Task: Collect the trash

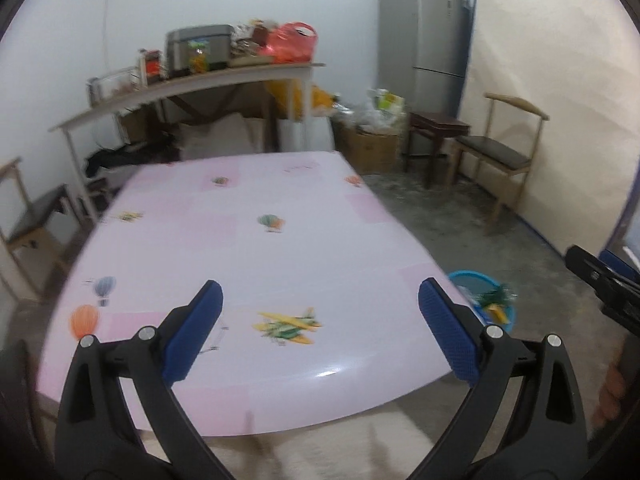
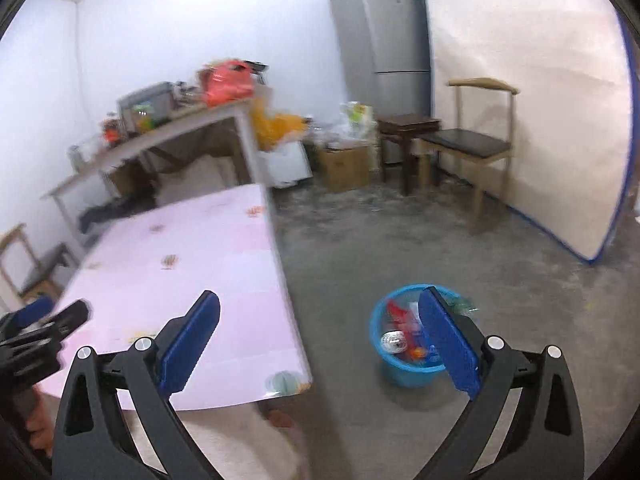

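A blue waste bin (image 2: 404, 364) stands on the concrete floor right of the table, holding red wrappers, a crushed can and other trash. It also shows in the left wrist view (image 1: 486, 300), partly behind the table corner. My left gripper (image 1: 320, 328) is open and empty above the pink table (image 1: 256, 248). My right gripper (image 2: 320, 340) is open and empty, over the table's right edge (image 2: 224, 264) and the floor beside the bin. Each gripper shows at the other view's edge: the right one (image 1: 600, 284), the left one (image 2: 44, 332).
A cluttered side table (image 1: 200, 80) stands at the back wall with boxes and bags under it. A grey fridge (image 1: 424, 48), a dark stool (image 1: 436, 128), a wooden chair (image 1: 500, 148) and a leaning white board (image 1: 552, 100) stand to the right. Another chair (image 1: 28, 224) is left.
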